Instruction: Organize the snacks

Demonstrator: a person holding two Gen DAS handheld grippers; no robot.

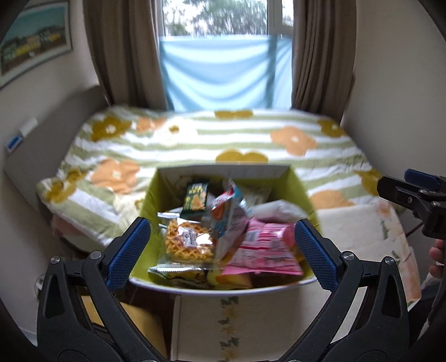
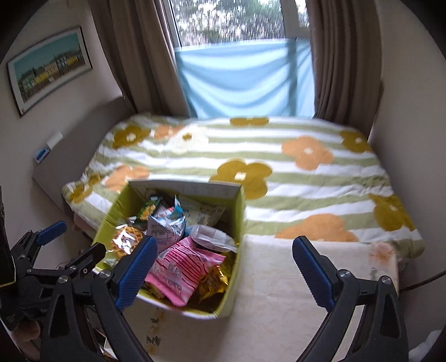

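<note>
With both the left gripper [image 1: 220, 247] and right gripper [image 2: 223, 264] spread and empty, the snack-filled box [image 1: 302, 192] sits just ahead below them, so clear its rim before reaching again.

Both views are fisheye, each set just behind its own claw and looking forward and downward along the two blue-padded fingers, toward the window [image 1: 223, 19] at the far wall. The left wrist view sits directly over the near edge of the green box [image 1: 302, 186] of snacks, close enough that the box fills the space between its fingers. The right wrist view stands further right, so the same box [image 2: 238, 211] falls left of centre and the cream tabletop [image 2: 278, 292] lies ahead. Both share the box, the flowered bed [image 1: 195, 139] and curtains [image 2: 139, 55]. Each catches the other claw at its frame edge: the right claw [image 1: 418, 192] and the left claw [image 2: 69, 239].
</note>
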